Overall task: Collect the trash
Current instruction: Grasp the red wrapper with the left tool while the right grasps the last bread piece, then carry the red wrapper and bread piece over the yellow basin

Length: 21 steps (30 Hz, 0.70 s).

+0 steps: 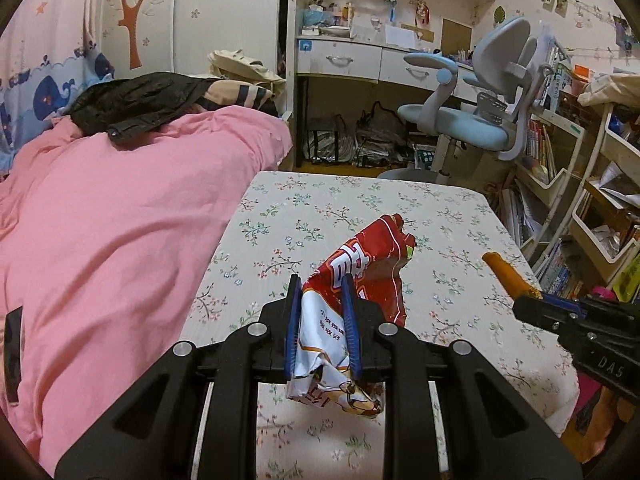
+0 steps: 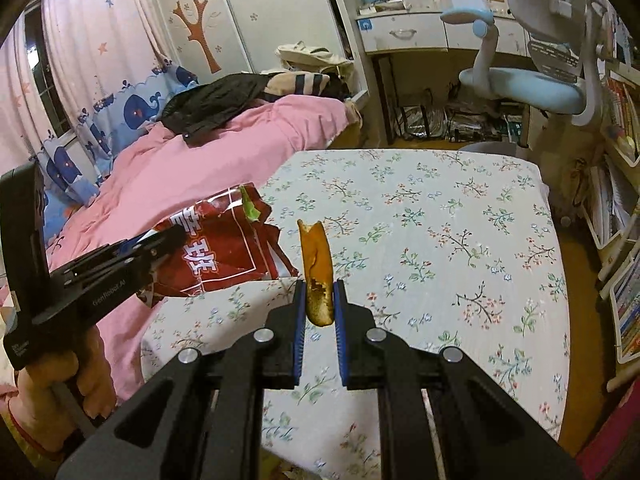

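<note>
Left tongs [image 1: 322, 312] pinch the light, crinkly, slippery snack bag [image 1: 360, 280] mid-body at lower centre; right tongs [image 2: 319, 308] clamp the soft peel [image 2: 316, 268] low.

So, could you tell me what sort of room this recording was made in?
Most likely a child's bedroom: a bed with a pink duvet, whale-print curtains, and a study desk with a pale blue chair beside crowded bookshelves.

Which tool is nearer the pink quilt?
Left. The left tool, shut on the red snack bag, is beside the pink quilt; the right tool, holding the banana peel, is farther out over the floral sheet.
</note>
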### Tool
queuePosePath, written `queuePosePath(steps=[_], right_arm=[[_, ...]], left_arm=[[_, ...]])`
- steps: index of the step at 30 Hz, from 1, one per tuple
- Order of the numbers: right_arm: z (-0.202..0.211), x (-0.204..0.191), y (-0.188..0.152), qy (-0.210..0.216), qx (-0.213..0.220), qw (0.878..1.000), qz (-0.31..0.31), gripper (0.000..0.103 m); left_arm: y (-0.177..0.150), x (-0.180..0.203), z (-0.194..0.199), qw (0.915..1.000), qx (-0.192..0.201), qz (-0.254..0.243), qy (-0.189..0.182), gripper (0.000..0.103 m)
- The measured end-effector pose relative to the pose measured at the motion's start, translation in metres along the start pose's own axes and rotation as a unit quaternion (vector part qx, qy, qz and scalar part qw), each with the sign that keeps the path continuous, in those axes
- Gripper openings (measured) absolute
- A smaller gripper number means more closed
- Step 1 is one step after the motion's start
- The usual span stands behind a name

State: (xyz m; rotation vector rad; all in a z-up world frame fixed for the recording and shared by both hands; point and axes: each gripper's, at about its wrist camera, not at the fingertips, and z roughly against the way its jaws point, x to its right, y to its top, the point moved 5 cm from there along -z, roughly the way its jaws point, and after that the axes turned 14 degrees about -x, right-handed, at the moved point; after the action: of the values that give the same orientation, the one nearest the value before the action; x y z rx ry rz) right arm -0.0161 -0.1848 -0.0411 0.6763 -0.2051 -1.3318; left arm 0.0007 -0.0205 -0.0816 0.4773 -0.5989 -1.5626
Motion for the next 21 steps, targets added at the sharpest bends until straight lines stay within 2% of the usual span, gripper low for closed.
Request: queuePosePath(steps=[21], right_arm=[[0.028,-0.030,-0.046,0.015,0.047,0.999,0.015,0.014]], left_arm=[[-0.048,-0.003,0.067,0.9999,0.012,-0.005,-0.001,0.019]])
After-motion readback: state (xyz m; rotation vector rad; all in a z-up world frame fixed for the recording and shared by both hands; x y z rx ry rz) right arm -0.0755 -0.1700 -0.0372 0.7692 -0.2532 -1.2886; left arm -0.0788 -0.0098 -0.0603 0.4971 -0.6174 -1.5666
